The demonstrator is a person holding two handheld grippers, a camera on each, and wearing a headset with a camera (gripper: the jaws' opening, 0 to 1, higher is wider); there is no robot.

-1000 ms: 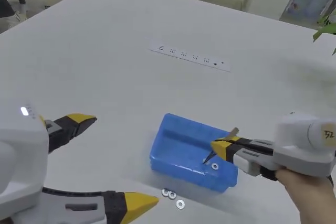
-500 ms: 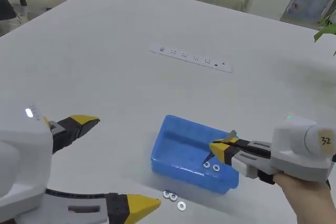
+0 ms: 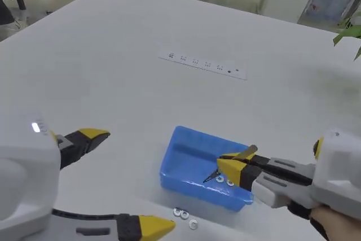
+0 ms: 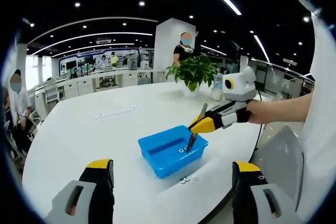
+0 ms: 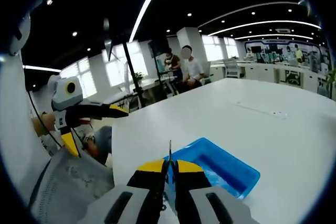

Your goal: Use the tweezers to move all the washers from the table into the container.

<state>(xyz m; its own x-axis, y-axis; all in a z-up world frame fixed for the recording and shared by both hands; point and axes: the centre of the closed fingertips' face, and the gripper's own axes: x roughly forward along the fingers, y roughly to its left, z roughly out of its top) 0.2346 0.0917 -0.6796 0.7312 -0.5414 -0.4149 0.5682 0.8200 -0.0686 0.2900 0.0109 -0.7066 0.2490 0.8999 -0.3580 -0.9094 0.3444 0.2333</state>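
Note:
A blue container (image 3: 189, 159) sits near the table's front edge, with two washers (image 3: 225, 180) lying in its right end. Three more washers (image 3: 184, 215) lie on the table just in front of it. My right gripper (image 3: 227, 166) is shut on thin tweezers (image 3: 211, 176), whose tip hangs inside the container beside the two washers. In the right gripper view its jaws pinch the tweezers (image 5: 169, 162) above the container (image 5: 220, 169). My left gripper (image 3: 127, 182) stands wide open left of the container, holding nothing. In the left gripper view the container (image 4: 157, 153) lies between its jaws.
A row of flush sockets (image 3: 203, 64) lies in the white table (image 3: 113, 55) farther back. A green plant (image 3: 348, 31) stands at the far right edge. People and desks show in the room behind.
A second washer now lies in the container beside the first. My right gripper has drawn back a little toward me, and the tweezers' tip has shifted left.

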